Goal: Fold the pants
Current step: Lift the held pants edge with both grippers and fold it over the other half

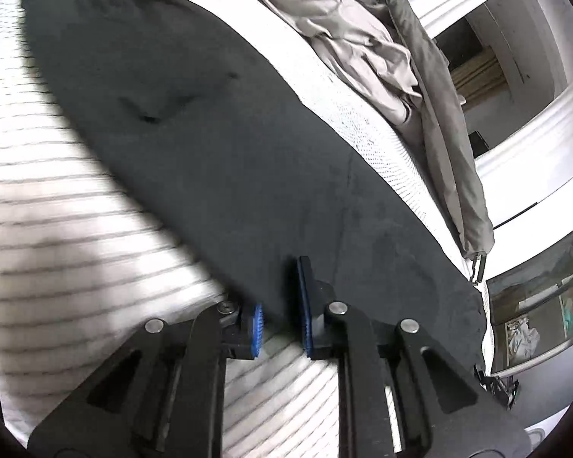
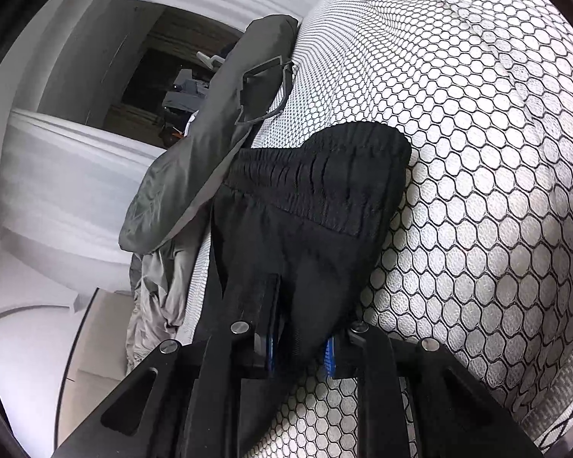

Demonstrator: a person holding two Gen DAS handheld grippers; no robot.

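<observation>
From the left wrist view, the dark pants (image 1: 195, 133) lie stretched out long across the white mattress (image 1: 57, 236), running from the far upper left down to the near right, where the hem end reaches the mattress edge. The left gripper (image 1: 282, 305) sits low at the pants' near edge: its blue-padded fingers (image 1: 305, 305) stand only a little apart, and the dark cloth's edge passes down between them, one finger lying on top of the fabric and the other partly tucked under it, so it looks to be nipping that edge, though the blur there keeps me from being sure how firmly. Beyond the pants a heap of pale crumpled bedding (image 1: 336, 34) lies along the far side of the mattress, with a grey padded cover (image 1: 435, 114) draped beside it toward the white wall. From the right wrist view, the right gripper (image 2: 300, 343) has its jaws drawn close on a bunch of the black fabric just below the gathered elastic waistband (image 2: 317, 168); the cloth fills the gap between the blue pads (image 2: 330, 355) and rises up out of them. The waistband end rests on the mattress (image 2: 477, 191), whose cover shows a honeycomb pattern here. The grey cover (image 2: 195, 160) lies just left of the waistband, touching it.
</observation>
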